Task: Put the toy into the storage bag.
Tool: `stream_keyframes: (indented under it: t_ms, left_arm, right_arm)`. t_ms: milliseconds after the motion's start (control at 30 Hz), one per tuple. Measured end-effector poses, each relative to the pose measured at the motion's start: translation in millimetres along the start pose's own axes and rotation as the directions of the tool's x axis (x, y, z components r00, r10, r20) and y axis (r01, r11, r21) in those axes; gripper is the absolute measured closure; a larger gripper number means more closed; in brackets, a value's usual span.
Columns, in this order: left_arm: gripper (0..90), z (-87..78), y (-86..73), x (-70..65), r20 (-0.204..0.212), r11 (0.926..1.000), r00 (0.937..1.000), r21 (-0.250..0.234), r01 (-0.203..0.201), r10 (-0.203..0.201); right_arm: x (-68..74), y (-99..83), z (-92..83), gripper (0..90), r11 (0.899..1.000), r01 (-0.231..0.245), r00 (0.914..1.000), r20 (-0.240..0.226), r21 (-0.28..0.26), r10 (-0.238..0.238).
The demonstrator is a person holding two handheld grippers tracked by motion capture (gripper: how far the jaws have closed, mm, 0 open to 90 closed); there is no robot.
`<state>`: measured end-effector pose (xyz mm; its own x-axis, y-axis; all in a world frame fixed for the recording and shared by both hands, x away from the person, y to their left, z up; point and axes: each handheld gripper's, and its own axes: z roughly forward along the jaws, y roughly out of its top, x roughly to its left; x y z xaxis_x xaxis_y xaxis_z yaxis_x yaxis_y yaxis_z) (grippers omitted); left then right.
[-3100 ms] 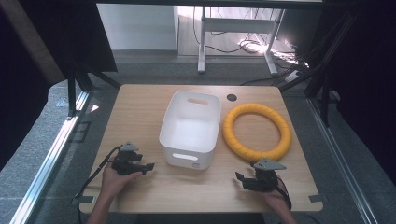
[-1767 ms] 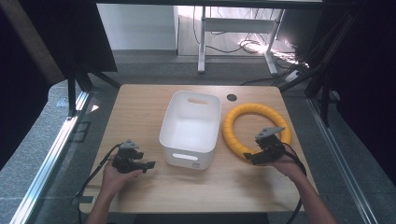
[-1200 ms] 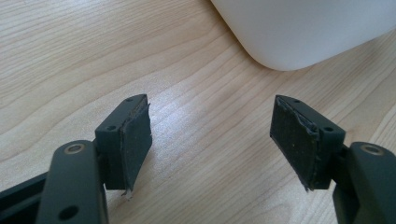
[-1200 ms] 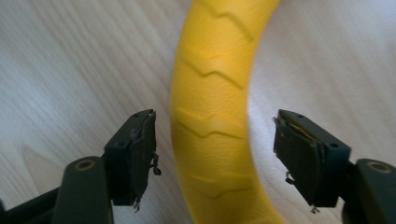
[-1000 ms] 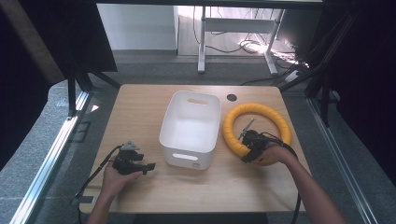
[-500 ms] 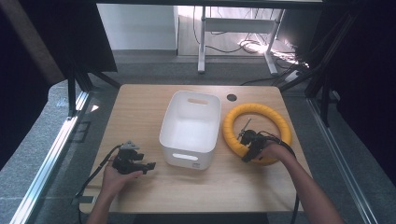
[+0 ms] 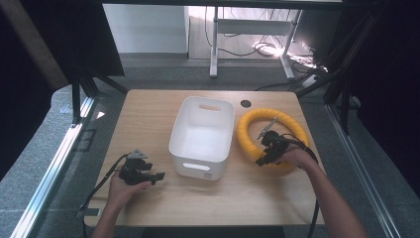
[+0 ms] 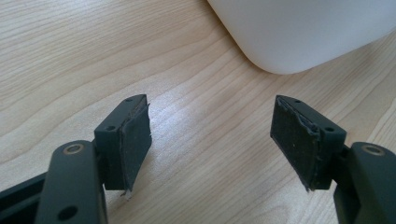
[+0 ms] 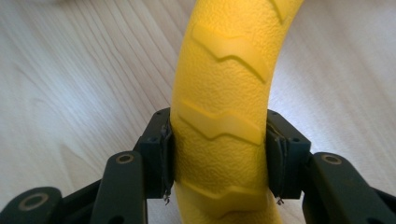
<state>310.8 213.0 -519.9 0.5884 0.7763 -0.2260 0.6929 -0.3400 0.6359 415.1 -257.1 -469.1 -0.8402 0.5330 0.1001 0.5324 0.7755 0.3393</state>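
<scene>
A yellow ring [image 7: 250, 125] with raised zigzag ridges lies flat on the right side of the wooden table [image 7: 148, 111]. My right gripper [image 7: 266, 157] is shut on the ring's near arc. In the right gripper view both black pads press the sides of the ring [image 9: 224, 84]. My left gripper [image 7: 154, 177] rests low at the table's front left, held by a hand. In the left gripper view its jaws stand wide apart over bare wood, so the left gripper [image 8: 212, 140] is open and holds nothing.
A white plastic bin [image 7: 179, 133] with handle slots stands in the middle of the table, between the two grippers; its rounded corner [image 8: 299, 32] shows just beyond the left jaws. A dark cable hole [image 7: 246, 103] sits near the far edge.
The right gripper travelled from the table's front right up to the ring's near arc and shut on it. In the last half second it barely moved. The left gripper stayed put.
</scene>
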Motion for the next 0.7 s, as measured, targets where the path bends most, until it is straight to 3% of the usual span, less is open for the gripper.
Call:
stream_keyframes:
  t_ms: [67, 100, 233, 267, 400, 700]
  left_arm:
    - [29.1, 0.1, 0.0, -0.2, 0.0, 1.0, 1.0, -0.001, -0.001, 0.001]
    - [29.2, 0.1, 0.1, -0.1, -0.001, 1.0, 1.0, 0.0, -0.001, 0.001]
    - [29.1, -0.2, 0.4, 0.6, -0.001, 1.0, 1.0, -0.001, -0.007, 0.007]
    - [29.1, -0.2, 0.4, 0.6, -0.001, 1.0, 1.0, -0.001, -0.007, 0.007]
    - [29.2, 0.1, 0.4, 0.6, -0.001, 1.0, 1.0, -0.001, -0.007, 0.007]
    - [29.1, -1.3, 0.7, 0.7, 0.006, 0.9999, 1.0, -0.01, 0.002, -0.002]
  right_arm:
    - [-0.9, -0.7, -3.7, 50.5, 1.0, -0.004, 0.9999, -0.009, -0.024, 0.004]
    - [-2.6, -2.2, -11.6, 50.5, 0.997, -0.016, 0.9995, -0.03, -0.075, 0.013]
    - [-7.2, -4.2, -27.6, 50.6, 0.984, -0.05, 0.9968, -0.07, -0.173, 0.038]
    - [-7.2, -4.2, -27.6, 50.6, 0.984, -0.05, 0.9968, -0.07, -0.173, 0.038]
    - [-12.1, -6.7, -42.6, 50.8, 0.962, -0.086, 0.9929, -0.102, -0.26, 0.061]
    - [-19.8, -12.9, -56.6, 50.9, 0.922, -0.14, 0.9859, -0.137, -0.362, 0.096]
